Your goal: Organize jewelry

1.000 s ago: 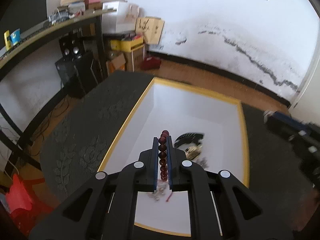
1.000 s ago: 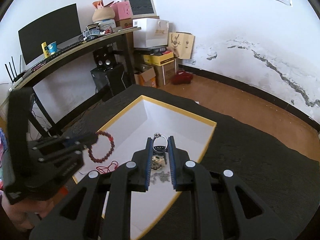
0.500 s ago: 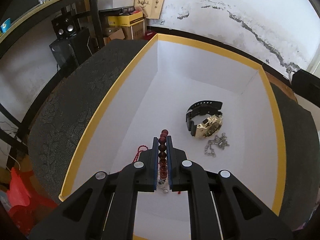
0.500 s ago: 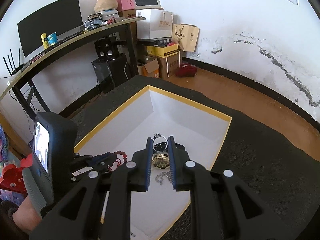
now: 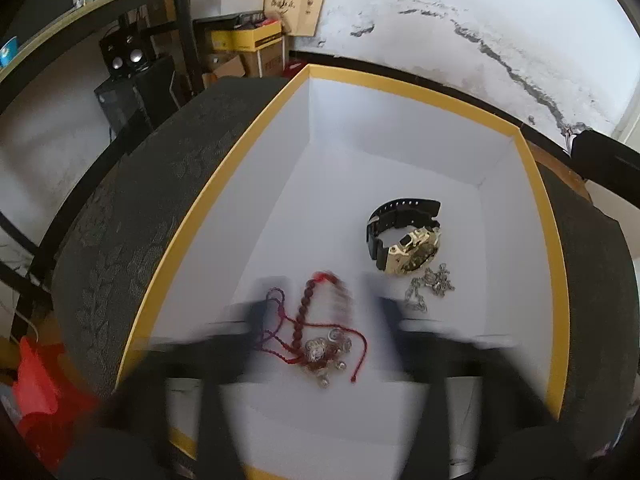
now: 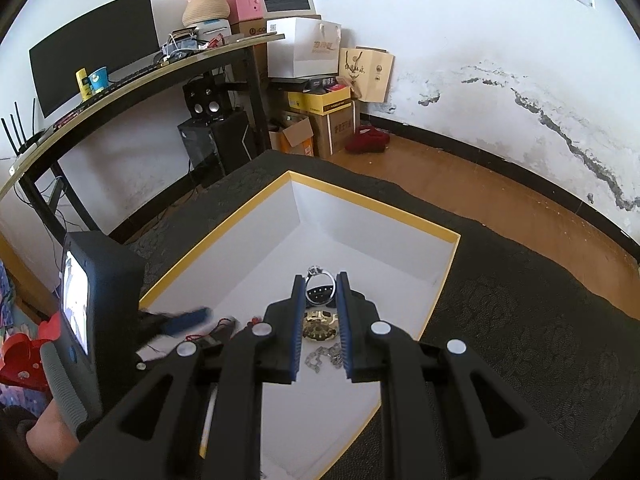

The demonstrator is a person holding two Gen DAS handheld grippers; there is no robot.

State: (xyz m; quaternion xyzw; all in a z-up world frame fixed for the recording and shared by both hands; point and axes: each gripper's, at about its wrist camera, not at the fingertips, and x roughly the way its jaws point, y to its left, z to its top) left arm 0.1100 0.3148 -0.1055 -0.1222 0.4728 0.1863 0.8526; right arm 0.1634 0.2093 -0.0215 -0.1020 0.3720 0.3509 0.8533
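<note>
A white box with a yellow rim (image 5: 208,196) holds the jewelry. The dark red bead bracelet (image 5: 304,312) with red cord and silver charms lies on the box floor between the blurred, spread fingers of my left gripper (image 5: 320,304), which is open. A gold watch with a black strap (image 5: 404,240) and a silver chain (image 5: 430,286) lie to the right. My right gripper (image 6: 320,288) is shut on a silver ring (image 6: 319,278), held above the box (image 6: 400,214). The watch (image 6: 320,326) and chain (image 6: 320,358) show between its fingers.
The box sits on a dark patterned cloth (image 5: 132,216) over a round table. My left gripper's body with its small screen (image 6: 92,304) is at the left of the right wrist view. A desk, speakers and cardboard boxes (image 6: 320,120) stand by the far wall.
My left gripper has opened and let go of the bead bracelet, which now lies on the box floor. The right gripper still holds the ring, nearly unmoved.
</note>
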